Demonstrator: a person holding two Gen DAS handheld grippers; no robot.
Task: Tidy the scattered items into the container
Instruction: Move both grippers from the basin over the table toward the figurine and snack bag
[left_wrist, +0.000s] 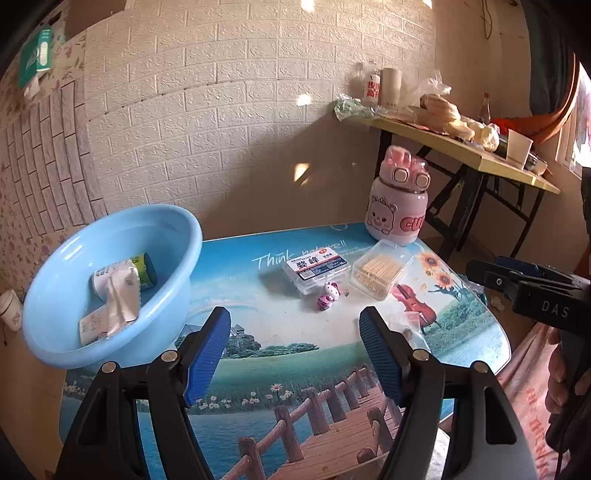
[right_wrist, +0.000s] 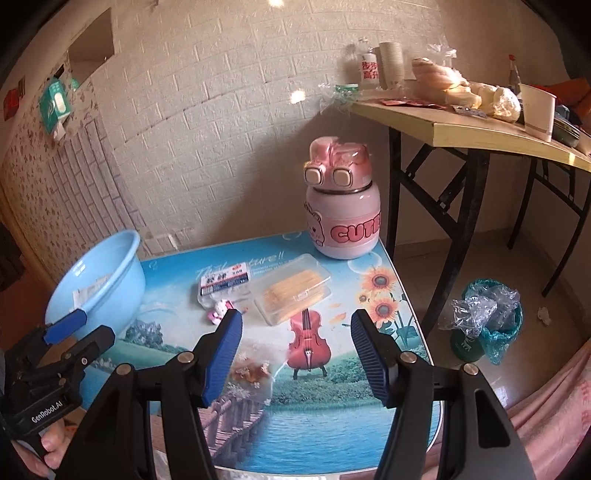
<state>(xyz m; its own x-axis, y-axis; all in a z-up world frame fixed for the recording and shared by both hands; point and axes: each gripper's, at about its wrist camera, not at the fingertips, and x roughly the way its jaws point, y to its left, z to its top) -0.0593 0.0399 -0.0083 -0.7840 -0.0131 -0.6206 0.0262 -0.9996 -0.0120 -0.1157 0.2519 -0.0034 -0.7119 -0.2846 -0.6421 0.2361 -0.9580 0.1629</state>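
On the table's (left_wrist: 258, 365) left edge the blue basin (left_wrist: 55, 280) is already holding some packets (left_wrist: 118, 291), while the labelled box (left_wrist: 316, 267), the toothpick box (left_wrist: 380, 273) and a small pink toy (left_wrist: 327, 295) are lying close together in the middle, before the pink bottle (left_wrist: 399, 199). A clear snack bag (right_wrist: 251, 365) is lying just under the right gripper (right_wrist: 295, 325). Both the left gripper (left_wrist: 295, 321) and the right one are hovering with fingers spread wide, grasping nothing.

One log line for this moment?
left claw: open, empty | right claw: open, empty | basin: holds packets | on table: toothpick box, floss box, toy, bottle
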